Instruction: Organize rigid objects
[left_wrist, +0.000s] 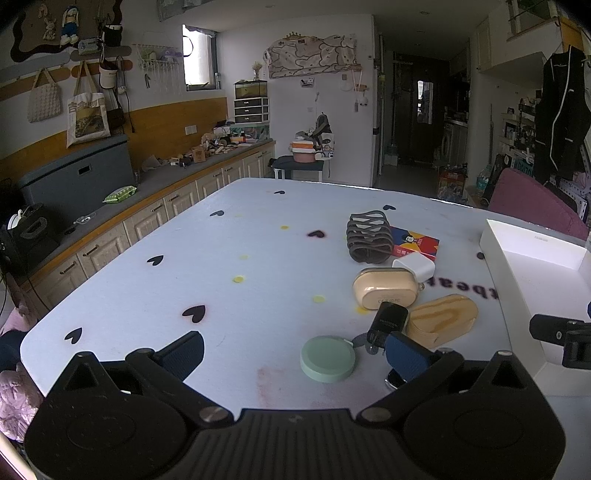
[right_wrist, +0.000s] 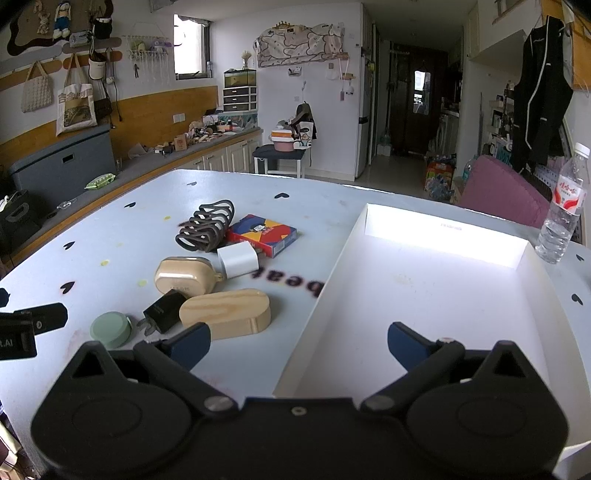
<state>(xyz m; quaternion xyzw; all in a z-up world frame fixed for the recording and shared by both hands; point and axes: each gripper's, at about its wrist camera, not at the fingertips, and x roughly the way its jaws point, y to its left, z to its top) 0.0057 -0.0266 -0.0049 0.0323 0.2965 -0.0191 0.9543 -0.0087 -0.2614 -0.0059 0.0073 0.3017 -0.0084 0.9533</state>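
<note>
A white wall with an orange-brown wainscot (left_wrist: 162, 125) is seen on the left, hung with tote bags (left_wrist: 86, 107). Below it, a long grey counter (left_wrist: 177, 173) over cream cabinets (left_wrist: 147, 221) is cluttered with small items. Daylight is admitted through a small window (left_wrist: 197, 55). A dim hallway (left_wrist: 421, 122) is seen beyond, and a black jacket (left_wrist: 561, 114) is hung at the right.

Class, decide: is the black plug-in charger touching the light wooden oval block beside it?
Touching. In the right wrist view the black plug-in charger leans against the end of the light wooden oval block with no tablecloth showing between them.
</note>
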